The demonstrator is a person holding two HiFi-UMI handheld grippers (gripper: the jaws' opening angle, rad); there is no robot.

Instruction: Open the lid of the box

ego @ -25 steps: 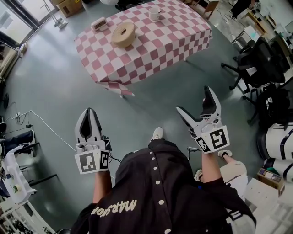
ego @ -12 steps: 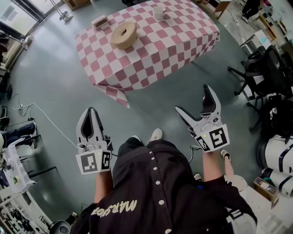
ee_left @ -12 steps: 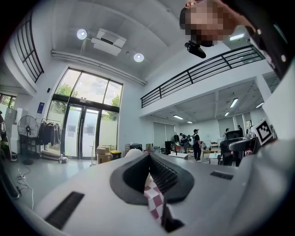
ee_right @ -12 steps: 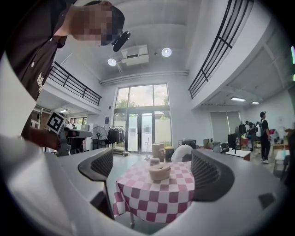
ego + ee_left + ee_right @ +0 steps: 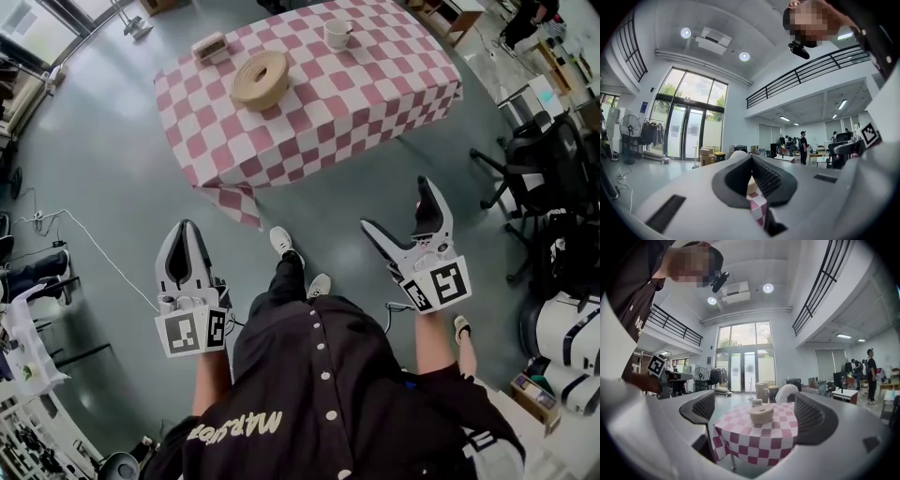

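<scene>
on the table [image 5: 375,103], small box [image 5: 209,47] left, round container [image 5: 261,79] middle, cup [image 5: 336,34] right.

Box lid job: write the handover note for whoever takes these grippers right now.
Left gripper: shut, empty, held low over the floor.
Right gripper: open, empty, aimed at the table.
Things: the checked table stands ahead, likely out of reach. On it are a round tan container, a small box near the far left corner, and a cup.
Done: nothing; neither gripper touches anything.
Left: walk up, grip the lid, lift it off.
</scene>
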